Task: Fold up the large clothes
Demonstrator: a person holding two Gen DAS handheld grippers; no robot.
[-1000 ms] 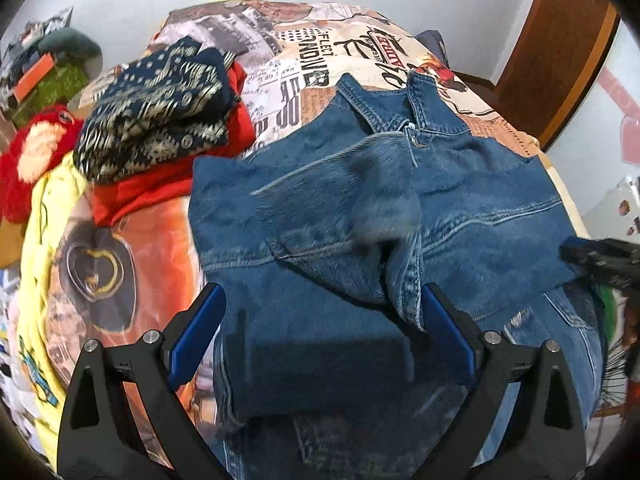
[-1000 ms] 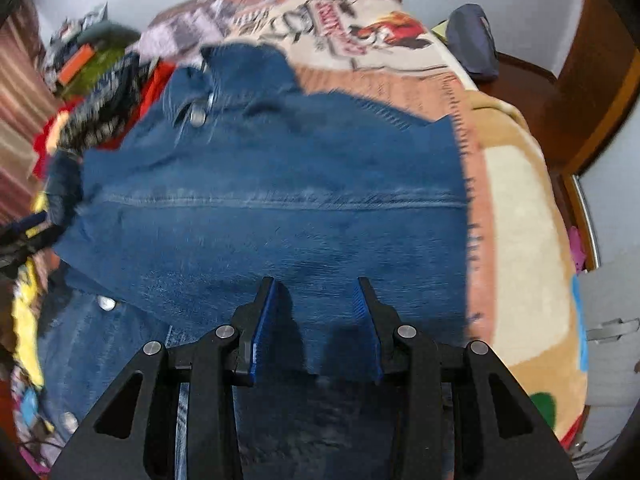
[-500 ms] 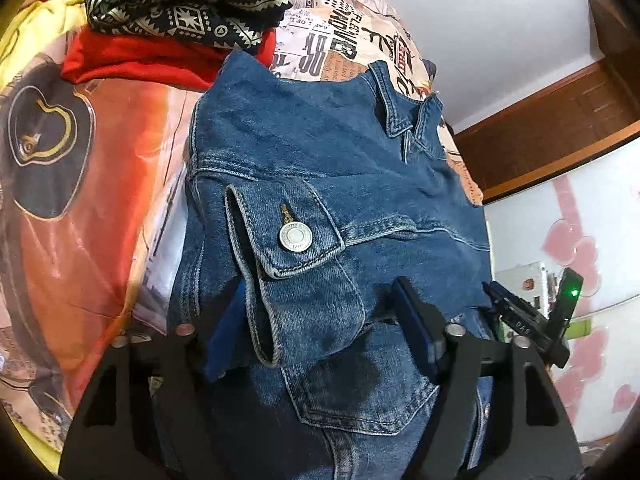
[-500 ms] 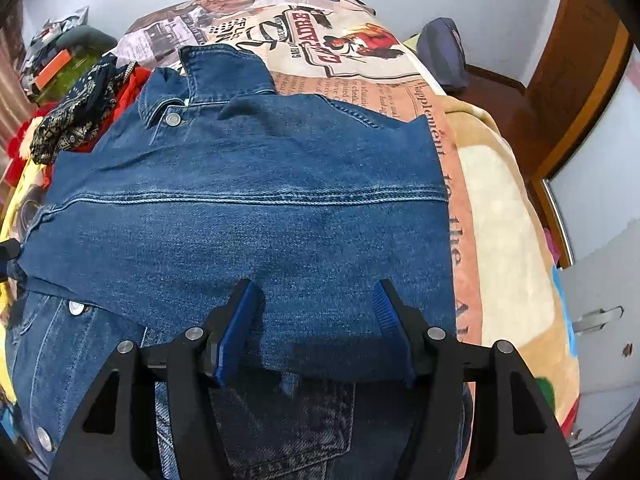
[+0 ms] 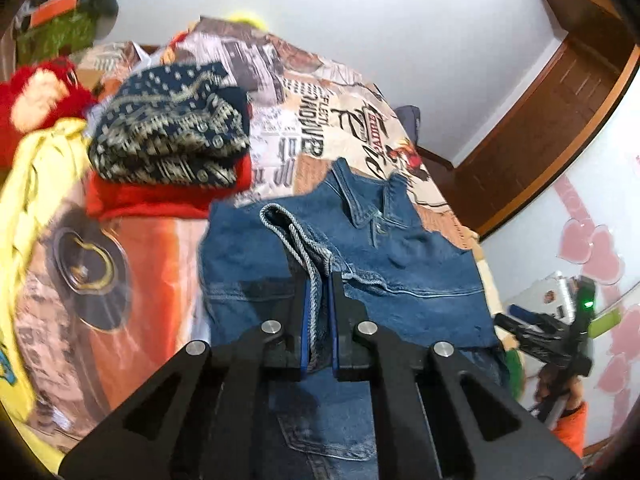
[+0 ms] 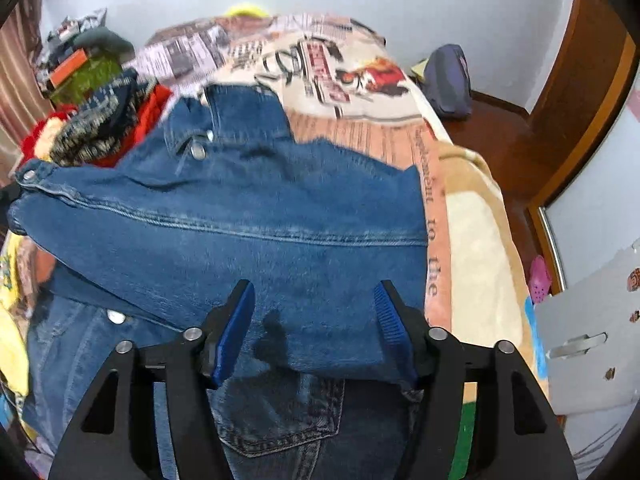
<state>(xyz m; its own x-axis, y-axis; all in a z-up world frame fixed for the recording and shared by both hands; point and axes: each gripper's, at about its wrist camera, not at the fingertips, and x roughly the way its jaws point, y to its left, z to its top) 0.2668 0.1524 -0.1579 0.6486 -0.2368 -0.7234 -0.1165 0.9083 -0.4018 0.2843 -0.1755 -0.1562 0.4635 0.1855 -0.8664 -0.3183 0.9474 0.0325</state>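
Note:
A blue denim jacket (image 5: 400, 272) lies partly folded on the printed bedspread (image 5: 304, 128), collar toward the far end. My left gripper (image 5: 319, 312) is shut on a raised fold of the jacket's denim edge (image 5: 304, 240), lifted off the bed. In the right wrist view the jacket (image 6: 260, 216) spreads across the bed. My right gripper (image 6: 314, 320) is open, its blue pads (image 6: 232, 332) on either side of the folded sleeve layer, touching or just above the cloth. The right gripper also shows in the left wrist view (image 5: 544, 332) at the jacket's right edge.
A stack of folded clothes, patterned navy (image 5: 168, 136) on red (image 5: 160, 200), sits left of the jacket. Yellow cloth (image 5: 36, 184) and a red plush toy (image 5: 36, 96) lie at far left. A dark bag (image 6: 446, 80) lies by the wooden door (image 5: 560, 120).
My left gripper has closed on the jacket's edge and lifted it, pulling back from the pocket. My right gripper has opened wider over the folded layer.

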